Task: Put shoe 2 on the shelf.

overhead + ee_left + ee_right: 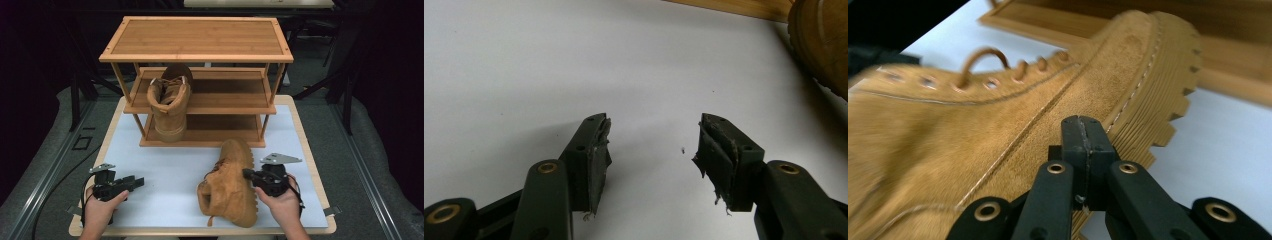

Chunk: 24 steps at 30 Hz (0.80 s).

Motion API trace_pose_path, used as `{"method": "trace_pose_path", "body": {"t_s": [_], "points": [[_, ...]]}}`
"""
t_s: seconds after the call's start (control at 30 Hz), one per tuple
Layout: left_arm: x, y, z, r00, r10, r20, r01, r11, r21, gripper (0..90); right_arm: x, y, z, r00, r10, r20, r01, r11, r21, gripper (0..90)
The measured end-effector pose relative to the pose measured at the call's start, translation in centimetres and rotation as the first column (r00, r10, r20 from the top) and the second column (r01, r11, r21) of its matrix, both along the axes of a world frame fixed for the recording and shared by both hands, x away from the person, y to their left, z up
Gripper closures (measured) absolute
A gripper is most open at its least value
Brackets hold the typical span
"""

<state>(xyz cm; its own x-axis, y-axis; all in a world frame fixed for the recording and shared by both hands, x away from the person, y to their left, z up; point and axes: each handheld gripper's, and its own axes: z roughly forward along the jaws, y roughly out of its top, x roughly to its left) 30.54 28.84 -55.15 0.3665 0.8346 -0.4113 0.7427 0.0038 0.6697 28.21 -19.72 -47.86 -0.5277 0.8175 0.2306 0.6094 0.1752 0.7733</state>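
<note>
A white-topped surface (pixel 165 170) with a pale wooden rim carries everything. At its far end stands a three-tier bamboo shoe rack (pixel 196 40), its top shelf bare. On the rack's middle shelf sits a tan suede boot (pixel 170 102), upright, heel and open collar toward the person, laces showing at the tongue; its sole reaches down over the front of the lowest shelf.

A second tan boot (pixel 231 182) lies tipped on its side on the surface in front of the rack, right of centre, toe toward the rack and collar toward the person's edge. In the right gripper view its lugged sole (pixel 1168 85) faces right and the laced eyelets run along the upper left.

The right tongs (pixel 248 174), held in the person's right hand (pixel 285 202), are pressed together with nothing between the pads; their tips rest against the side of the lying boot, just at the seam where suede meets sole (pixel 1083 131).

The left tongs (pixel 136 182) hover low over the bare surface near the left edge, held in the left hand (pixel 100 207), well apart from both boots. Their jaws stand wide, frayed pads (pixel 600 150) facing each other with only white surface between.
</note>
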Motion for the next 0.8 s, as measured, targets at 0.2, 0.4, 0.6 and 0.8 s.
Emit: {"method": "trace_pose_path", "body": {"t_s": [0.2, 0.4, 0.6, 0.8], "points": [[0.2, -0.4, -0.2, 0.9998, -0.014, -0.012, 0.014, 0.9999, 0.002, 45.7, -0.1, -3.7, -2.6, 0.9873, -0.146, -0.063, 0.147, 0.989, 0.011, 90.0], [0.4, -0.7, -0.2, 0.9997, -0.022, -0.011, 0.022, 0.9997, 0.004, 45.6, 0.2, -6.0, -5.2, 0.9676, -0.204, -0.149, 0.222, 0.968, 0.115, 90.0], [0.5, -0.8, -0.2, 0.9998, -0.016, -0.011, 0.016, 0.9998, -0.008, 45.6, 0.5, -6.1, -5.9, 0.9670, -0.213, -0.140, 0.236, 0.955, 0.181, 90.0], [0.6, -0.9, -0.2, 0.9995, -0.028, -0.012, 0.028, 0.9996, -0.005, 45.7, 2.2, -5.7, -5.9, 0.9659, -0.204, -0.160, 0.233, 0.953, 0.194, 90.0]]}}
